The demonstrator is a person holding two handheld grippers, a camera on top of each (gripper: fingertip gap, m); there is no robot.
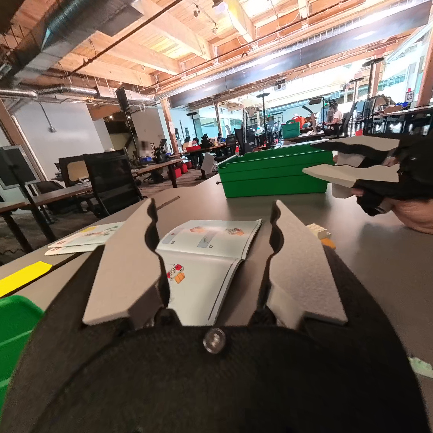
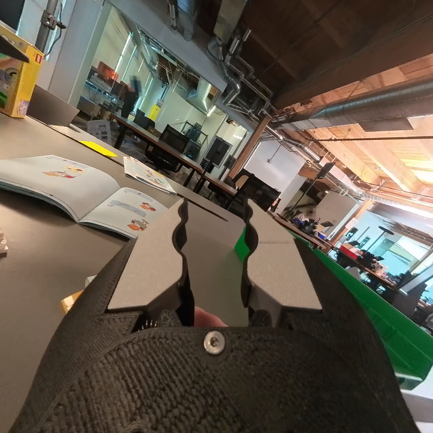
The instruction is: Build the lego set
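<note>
Tongs first: my left gripper (image 1: 212,236) gapes wide with nothing in it, above the open manual (image 1: 206,255) mid-table. My right gripper (image 2: 214,228) is parted too, also bare. Loose bricks, one white (image 1: 317,230) and one orange (image 1: 328,242), lie just right of the manual. Farther back, a green bin (image 1: 274,178) sits near the table's (image 1: 365,269) far edge. I judge the build barely begun; no assembly shows.

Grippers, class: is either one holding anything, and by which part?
Nothing is held. The left gripper and right gripper are both open and empty.
</note>
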